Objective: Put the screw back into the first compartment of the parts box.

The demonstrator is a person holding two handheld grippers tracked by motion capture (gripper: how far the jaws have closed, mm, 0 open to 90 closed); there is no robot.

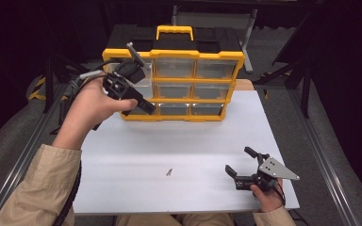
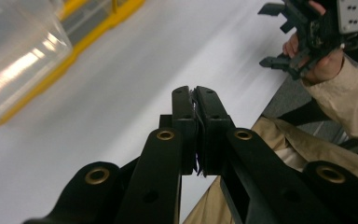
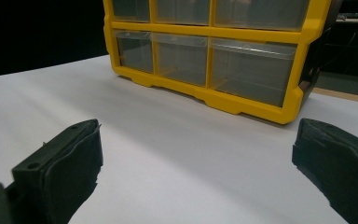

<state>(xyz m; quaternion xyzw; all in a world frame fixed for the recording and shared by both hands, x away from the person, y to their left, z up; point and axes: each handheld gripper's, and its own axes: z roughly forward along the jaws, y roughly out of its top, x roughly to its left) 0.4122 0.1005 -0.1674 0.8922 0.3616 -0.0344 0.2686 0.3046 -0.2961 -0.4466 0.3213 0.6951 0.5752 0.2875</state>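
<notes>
A tan sleeve [image 1: 37,188] fills the near left corner of the high view, and its hand holds the left gripper [image 1: 143,107] raised in front of the left column of a yellow drawer cabinet [image 1: 173,80]. The left gripper view shows that gripper [image 2: 196,95] with its jaws pressed together; a thin dark edge sits in the seam between them, too small to identify. Its tips slant toward the cabinet's lower left drawers. The right gripper [image 1: 242,161] rests low near the table's front right corner, jaws spread wide with nothing between them, pointing left across the table. A small screw [image 1: 168,172] lies alone on the white table [image 1: 136,150], toward the front and near the middle, its long axis tilted slightly from the near-far direction. It lies well apart from both grippers and from the cabinet. The cabinet stands upright at the far edge, drawers facing the person. Bare white surface surrounds the screw on all sides.
</notes>
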